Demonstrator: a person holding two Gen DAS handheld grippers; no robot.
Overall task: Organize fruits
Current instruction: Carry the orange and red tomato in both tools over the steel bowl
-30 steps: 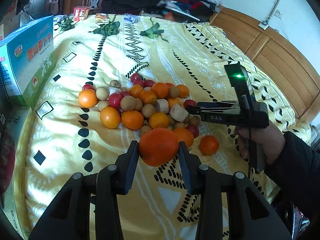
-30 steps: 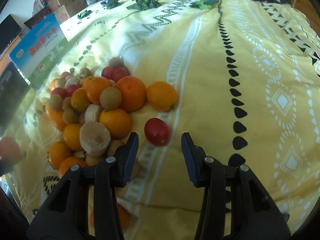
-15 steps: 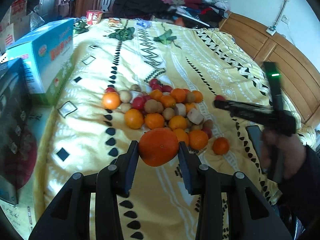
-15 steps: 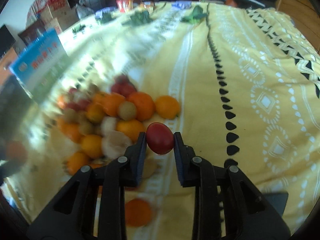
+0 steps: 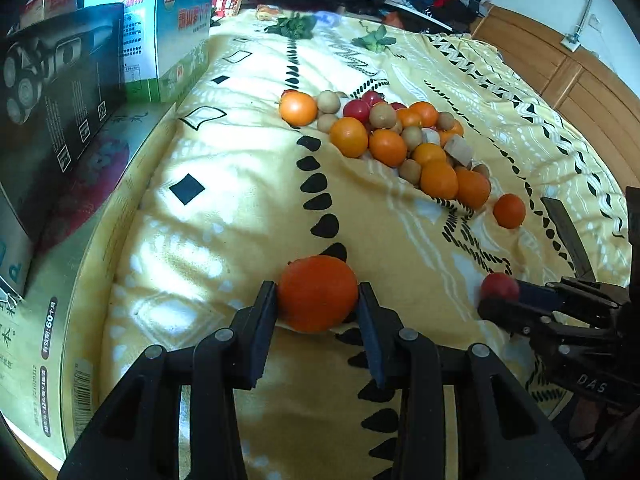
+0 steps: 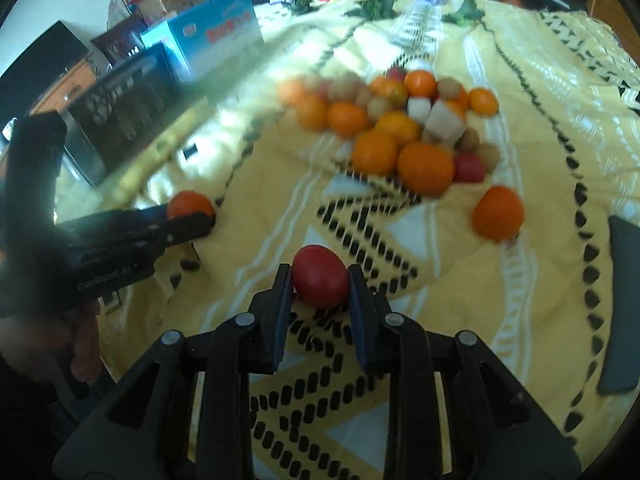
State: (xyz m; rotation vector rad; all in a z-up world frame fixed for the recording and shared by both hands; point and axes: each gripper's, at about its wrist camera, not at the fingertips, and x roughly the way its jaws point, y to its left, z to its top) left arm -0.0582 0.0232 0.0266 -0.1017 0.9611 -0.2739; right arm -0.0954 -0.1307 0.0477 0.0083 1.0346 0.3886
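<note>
Presently: left gripper (image 5: pixel 318 300) pinching one orange (image 5: pixel 318 299). Right gripper (image 6: pixel 320 280) pinching one red tomato (image 6: pixel 320 276). Mixed fruit pile (image 5: pixel 400 144) on yellow bedspread (image 5: pixel 240 208).

Quick count — two claws in play, each holding one fruit: the left claw (image 5: pixel 318 300) has one big orange (image 5: pixel 318 298), the right claw (image 6: pixel 320 280) one red tomato (image 6: pixel 320 276). One lone orange (image 5: pixel 509 210) sits just right of the pile (image 5: pixel 400 140) in the middle of the frame. In the pile I make out roughly nine oranges, a few red ones, a handful of small brown fruits and two pale cut chunks — can't count exactly, they overlap. Two boxes upper left: one blue box (image 5: pixel 160 32), one dark box (image 5: pixel 56 92).
</note>
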